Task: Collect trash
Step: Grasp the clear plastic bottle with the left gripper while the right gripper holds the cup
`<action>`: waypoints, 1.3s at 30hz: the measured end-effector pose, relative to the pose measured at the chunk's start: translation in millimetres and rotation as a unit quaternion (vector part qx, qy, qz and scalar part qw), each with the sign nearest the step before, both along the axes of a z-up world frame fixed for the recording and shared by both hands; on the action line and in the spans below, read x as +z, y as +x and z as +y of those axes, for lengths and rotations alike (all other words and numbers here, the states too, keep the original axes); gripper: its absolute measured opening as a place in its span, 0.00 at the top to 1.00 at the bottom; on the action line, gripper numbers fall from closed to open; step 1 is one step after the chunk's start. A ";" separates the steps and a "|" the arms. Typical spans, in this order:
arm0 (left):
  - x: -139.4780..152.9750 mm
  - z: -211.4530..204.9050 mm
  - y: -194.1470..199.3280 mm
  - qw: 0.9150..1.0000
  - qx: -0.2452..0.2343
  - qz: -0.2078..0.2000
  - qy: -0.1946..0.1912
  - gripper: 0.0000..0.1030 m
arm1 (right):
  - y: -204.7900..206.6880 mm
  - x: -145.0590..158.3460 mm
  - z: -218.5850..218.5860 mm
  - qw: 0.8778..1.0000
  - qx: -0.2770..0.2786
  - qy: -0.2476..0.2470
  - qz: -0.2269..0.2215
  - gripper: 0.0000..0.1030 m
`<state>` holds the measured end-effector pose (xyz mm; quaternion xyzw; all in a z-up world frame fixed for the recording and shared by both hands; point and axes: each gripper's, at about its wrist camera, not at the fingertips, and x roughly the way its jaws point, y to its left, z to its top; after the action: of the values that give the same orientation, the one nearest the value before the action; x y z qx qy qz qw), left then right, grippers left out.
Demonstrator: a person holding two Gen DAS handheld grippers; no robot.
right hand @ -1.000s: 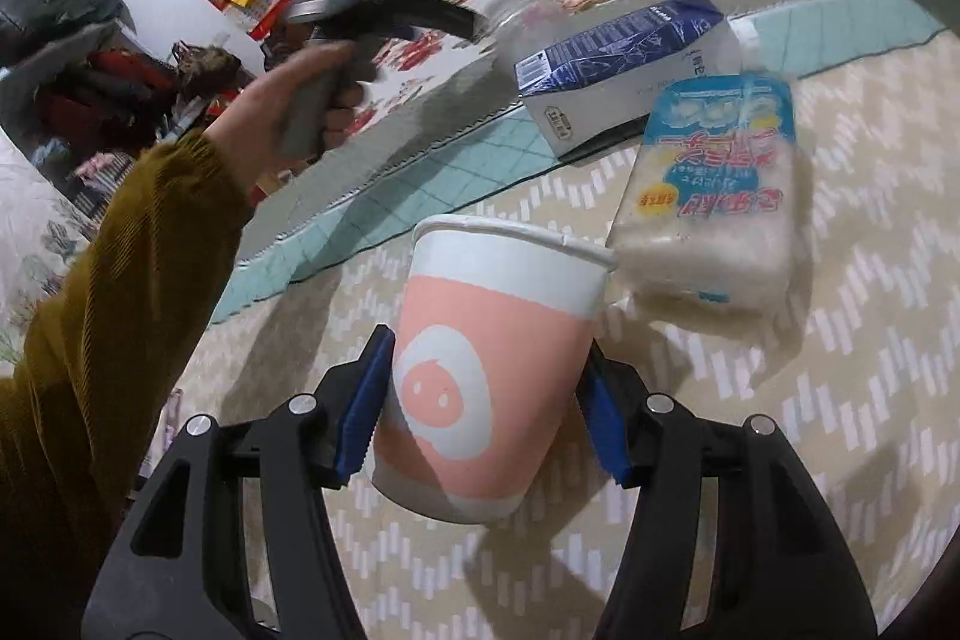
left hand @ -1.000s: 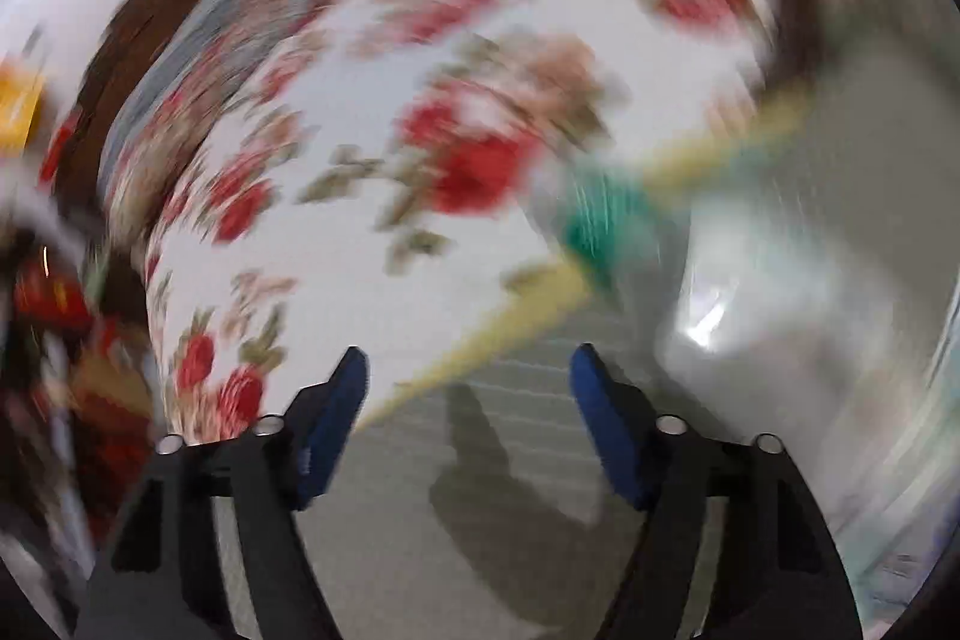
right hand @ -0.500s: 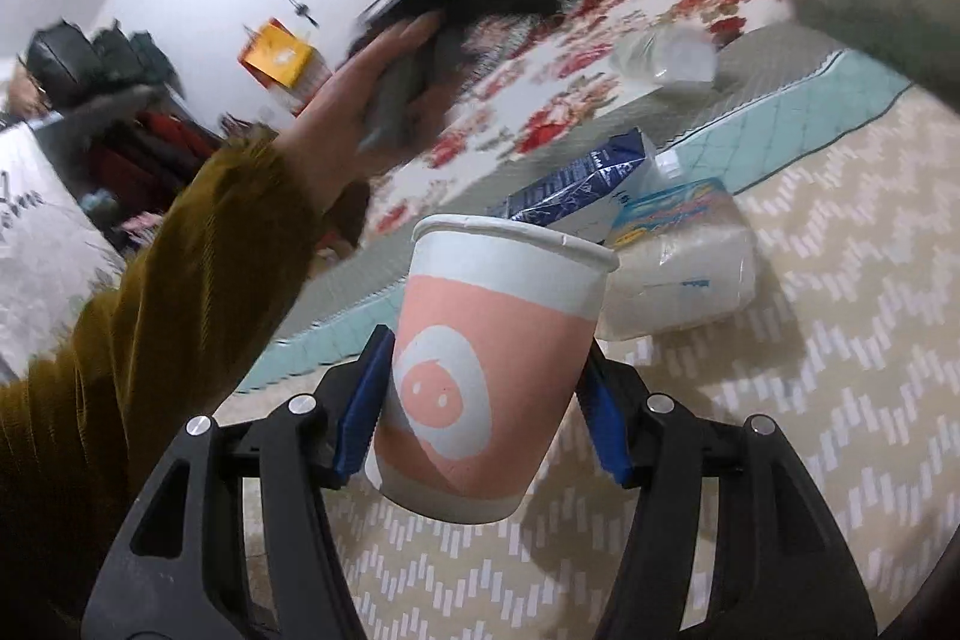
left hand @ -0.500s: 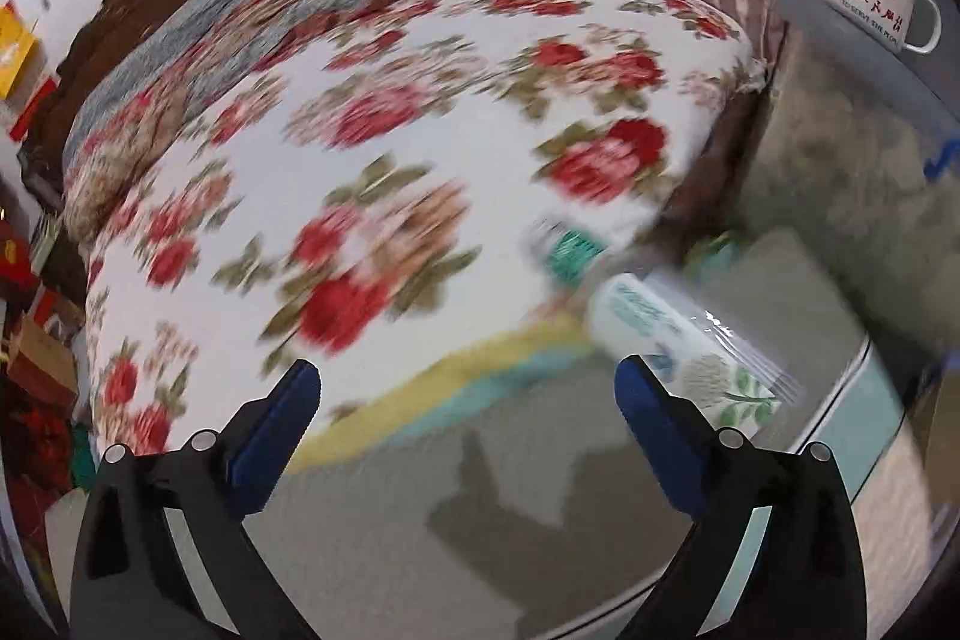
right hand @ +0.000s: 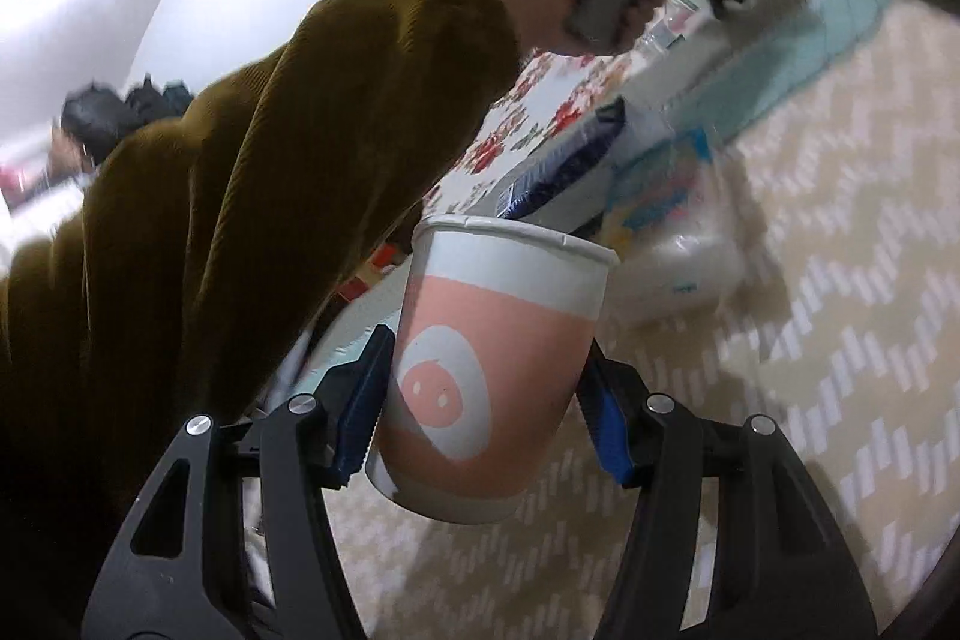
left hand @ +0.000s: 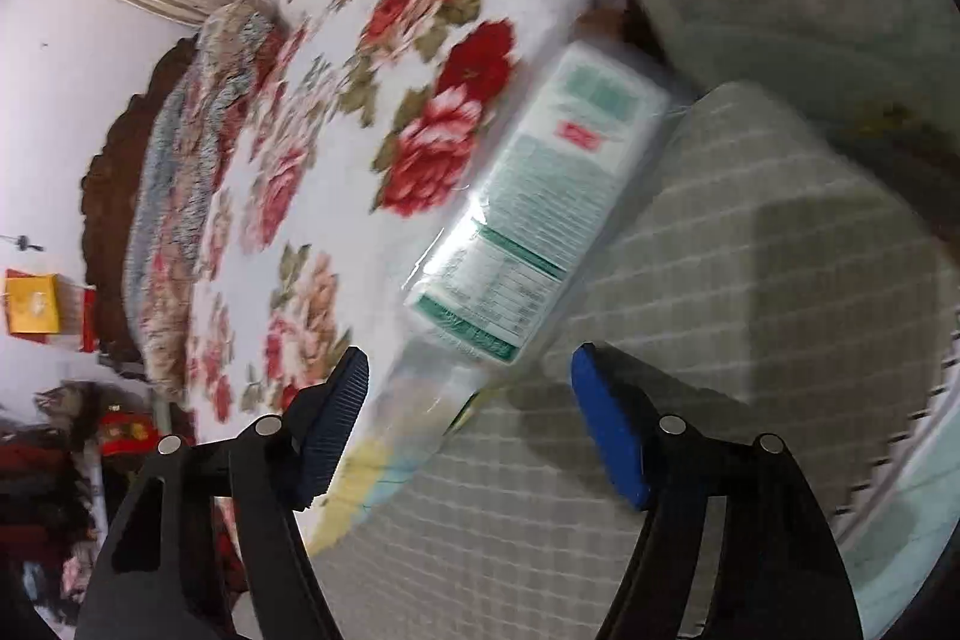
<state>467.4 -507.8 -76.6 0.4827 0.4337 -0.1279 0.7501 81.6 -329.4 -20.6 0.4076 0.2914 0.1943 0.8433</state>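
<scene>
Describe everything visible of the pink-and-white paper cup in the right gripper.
The pink-and-white paper cup has a white band under a rolled rim, a pink body with a white circle holding a pink pig snout, and a white base. It looks intact and tilts slightly. The right gripper clamps its lower half, one blue pad on either side, holding it clear above the beige zigzag-patterned mat.

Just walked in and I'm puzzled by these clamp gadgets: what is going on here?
A person is gathering trash with a handheld clamp in each hand. The right gripper has its jaws shut on a pink and white paper cup, lifted off the patterned mat. The left gripper, jaws open, is lined up on a clear plastic bottle with a green label lying by the floral bedspread. A blue carton and a plastic pack lie on the mat.
</scene>
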 end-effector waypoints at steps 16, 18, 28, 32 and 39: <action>9.0 59.3 29.8 0.998 -0.010 -0.042 -0.051 0.18 | 6.6 -6.6 -5.7 1.000 -0.012 0.004 0.021 0.41; 18.2 50.3 21.9 0.995 -0.040 -0.059 -0.063 0.14 | 6.2 -9.1 -6.9 1.000 -0.011 0.009 0.023 0.41; 12.0 -8.8 8.3 0.989 -0.121 -0.066 -0.053 0.08 | 8.0 -17.5 -19.2 0.999 -0.021 0.032 0.029 0.41; 5.3 -32.7 19.0 0.991 -0.109 -0.051 -0.061 0.09 | 8.6 -23.1 -21.9 0.998 -0.023 0.045 0.034 0.41; -4.9 -36.7 30.6 0.987 -0.087 0.014 -0.131 0.37 | 5.4 -28.5 -24.0 0.998 -0.024 0.054 0.034 0.41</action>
<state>497.9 -544.5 -81.5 0.4147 0.3800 -0.2554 0.7864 87.0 -353.4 -49.1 0.4659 0.2994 0.1757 0.8139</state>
